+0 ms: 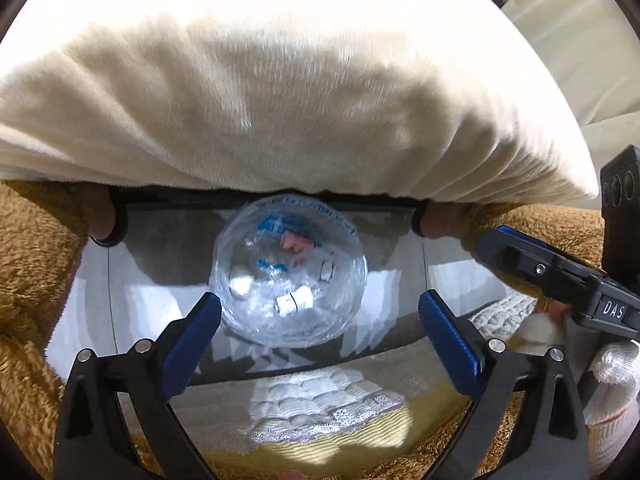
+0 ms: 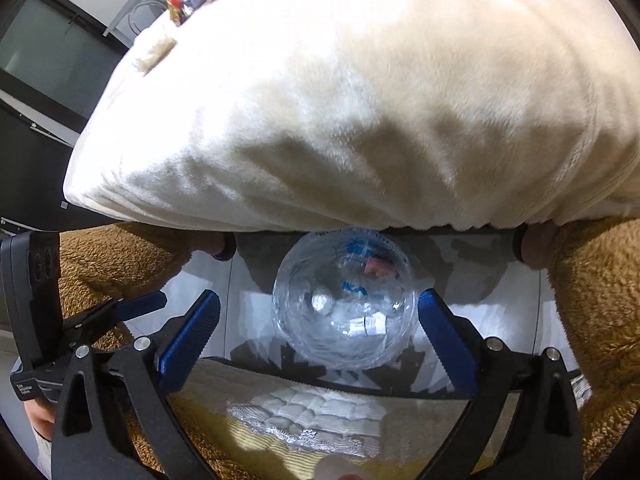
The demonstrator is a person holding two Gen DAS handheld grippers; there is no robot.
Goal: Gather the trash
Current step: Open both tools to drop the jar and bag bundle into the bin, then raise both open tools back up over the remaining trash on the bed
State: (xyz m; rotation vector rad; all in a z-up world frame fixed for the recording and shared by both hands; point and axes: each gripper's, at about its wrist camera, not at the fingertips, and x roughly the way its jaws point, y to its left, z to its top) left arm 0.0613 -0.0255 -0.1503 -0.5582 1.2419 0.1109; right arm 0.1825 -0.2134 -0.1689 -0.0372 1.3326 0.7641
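A clear plastic bag (image 1: 290, 276) with blue print lies open on a grey glossy panel (image 1: 400, 248). White scraps (image 1: 294, 300) and a pink piece (image 1: 298, 242) sit inside it. My left gripper (image 1: 320, 340) is open, its blue pads either side of the bag's near edge without pressing it. In the right wrist view the same bag (image 2: 344, 300) lies between the open right gripper (image 2: 320, 340) pads, the right pad close to its rim. Nothing is held. The right gripper's body (image 1: 560, 280) shows at the left view's right edge, and the left gripper's finger (image 2: 140, 306) at the right view's left edge.
A thick cream plush cushion (image 1: 280, 100) overhangs the far side of the bag. Brown fleece fabric (image 1: 36, 272) flanks the panel on both sides. A white knitted cloth (image 1: 316, 404) on yellow ribbed fabric lies below the grippers.
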